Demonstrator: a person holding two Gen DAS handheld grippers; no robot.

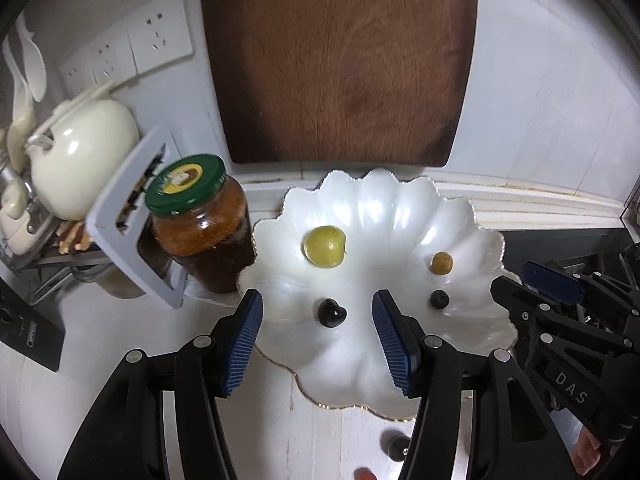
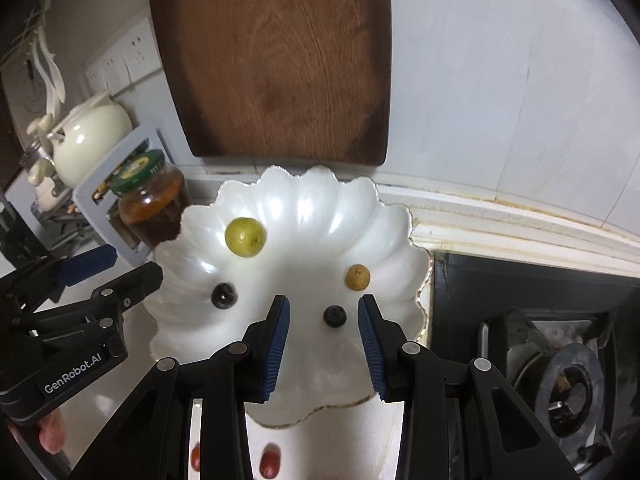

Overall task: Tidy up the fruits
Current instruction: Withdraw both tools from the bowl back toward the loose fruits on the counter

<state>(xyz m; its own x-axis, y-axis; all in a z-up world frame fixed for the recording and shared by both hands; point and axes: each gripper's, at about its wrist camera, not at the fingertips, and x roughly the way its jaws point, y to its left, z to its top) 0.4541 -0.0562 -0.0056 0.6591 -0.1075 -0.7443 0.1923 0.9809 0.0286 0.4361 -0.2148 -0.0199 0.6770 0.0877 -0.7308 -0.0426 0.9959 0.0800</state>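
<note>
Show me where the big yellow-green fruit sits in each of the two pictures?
Left wrist view: yellow-green fruit lies upper left in the white scalloped dish.
Right wrist view: yellow-green fruit again lies upper left in the dish.
Shared landmark: the green-lidded jar, left of the dish.

A scalloped dish [image 1: 400,208] sat on the counter [image 1: 60,380] before a board [image 1: 340,60] leaning against the wall. In the dish lay four fruits, well apart: a large round fruit [image 1: 325,247] at rear left, a small round fruit [image 1: 442,263] at rear right, a cherry [image 1: 332,311] at front left, a berry [image 1: 439,300] at front right. A jar [image 1: 200,224] stood just left of the dish, a teapot [image 1: 80,160] farther left behind it. A stove [image 2: 560,360] lay right of the dish
</note>
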